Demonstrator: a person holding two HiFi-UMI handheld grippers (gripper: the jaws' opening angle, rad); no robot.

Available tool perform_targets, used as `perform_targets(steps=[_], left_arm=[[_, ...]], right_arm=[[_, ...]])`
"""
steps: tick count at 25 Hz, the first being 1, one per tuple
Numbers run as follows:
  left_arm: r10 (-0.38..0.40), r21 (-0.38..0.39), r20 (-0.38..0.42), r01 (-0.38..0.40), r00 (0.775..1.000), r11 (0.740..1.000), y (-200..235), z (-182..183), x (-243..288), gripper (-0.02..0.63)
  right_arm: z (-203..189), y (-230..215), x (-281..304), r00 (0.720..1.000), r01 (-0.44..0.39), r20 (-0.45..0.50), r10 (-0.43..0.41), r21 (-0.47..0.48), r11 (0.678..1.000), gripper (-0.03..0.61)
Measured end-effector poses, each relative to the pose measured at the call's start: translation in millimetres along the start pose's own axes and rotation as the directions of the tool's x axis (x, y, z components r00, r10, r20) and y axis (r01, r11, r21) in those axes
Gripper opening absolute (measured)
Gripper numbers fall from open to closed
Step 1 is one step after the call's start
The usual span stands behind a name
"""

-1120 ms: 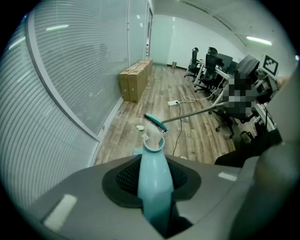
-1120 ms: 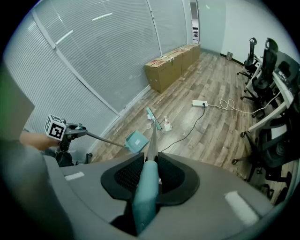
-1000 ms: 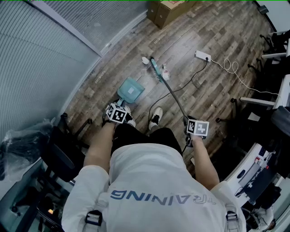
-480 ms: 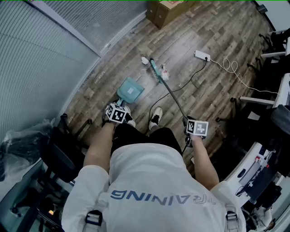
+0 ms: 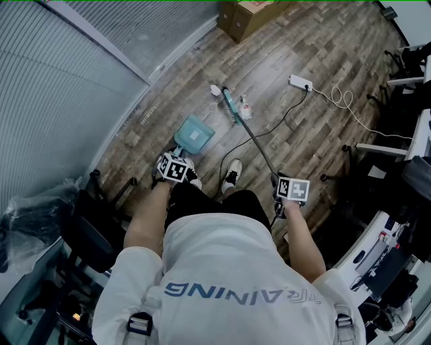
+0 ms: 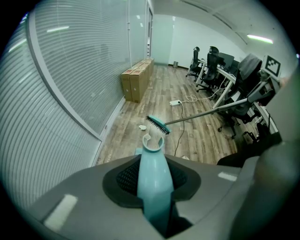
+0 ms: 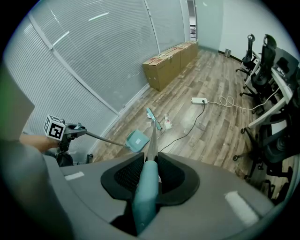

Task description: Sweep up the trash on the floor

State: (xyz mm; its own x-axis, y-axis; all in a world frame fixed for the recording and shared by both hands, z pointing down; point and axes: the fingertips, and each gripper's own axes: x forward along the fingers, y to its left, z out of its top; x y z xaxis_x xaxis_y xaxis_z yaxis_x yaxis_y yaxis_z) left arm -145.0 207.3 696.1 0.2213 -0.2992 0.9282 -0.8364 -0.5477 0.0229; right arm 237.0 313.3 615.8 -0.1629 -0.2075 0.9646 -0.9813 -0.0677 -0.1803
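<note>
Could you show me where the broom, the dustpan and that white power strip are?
broom (image 5: 231,106): head view, on its teal brush head.
dustpan (image 5: 203,133): head view, on the teal pan's flat tray.
power strip (image 5: 301,83): head view, middle of its white body.

This is an office. Black swivel chairs (image 7: 268,49) stand at white benches (image 7: 283,82) along the right edge of the right gripper view. A long glass partition with closed blinds (image 5: 60,87) fills the upper left of the head view. Cardboard boxes (image 5: 252,15) sit by it at the top. A white power strip (image 5: 300,83) with its cable lies on the wood-plank floor (image 5: 323,135). A strip light (image 6: 259,38) runs across the ceiling at the upper right of the left gripper view.
</note>
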Motion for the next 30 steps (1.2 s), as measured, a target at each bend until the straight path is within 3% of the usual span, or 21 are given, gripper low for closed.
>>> perform_targets(steps=[4,9,19,30], left_arm=[[0.016,-0.058,0.006,-0.016,1.0,0.998,11.8,10.2,-1.4,0.094],[-0.001,-0.04,0.017,0.002,1.0,0.999,29.6,24.6,-1.0,0.094],[-0.038,0.094,0.0,0.037,0.999,0.995,59.2,39.1,11.8,0.094],[-0.025,0.018,0.002,0.025,1.0,1.0,58.0,65.6,12.9,0.094]], right_arm=[[8.4,4.0,-2.8,1.0,0.018,0.011,-0.018,-0.012,1.0,0.107],[17.3,18.1,-3.1,0.999,0.039,0.024,-0.039,-0.003,0.999,0.107],[45.4,49.6,-0.2,0.994,0.095,0.052,-0.095,0.001,0.996,0.107],[92.8,33.3,26.7,0.998,0.063,0.008,-0.062,-0.069,0.996,0.107]])
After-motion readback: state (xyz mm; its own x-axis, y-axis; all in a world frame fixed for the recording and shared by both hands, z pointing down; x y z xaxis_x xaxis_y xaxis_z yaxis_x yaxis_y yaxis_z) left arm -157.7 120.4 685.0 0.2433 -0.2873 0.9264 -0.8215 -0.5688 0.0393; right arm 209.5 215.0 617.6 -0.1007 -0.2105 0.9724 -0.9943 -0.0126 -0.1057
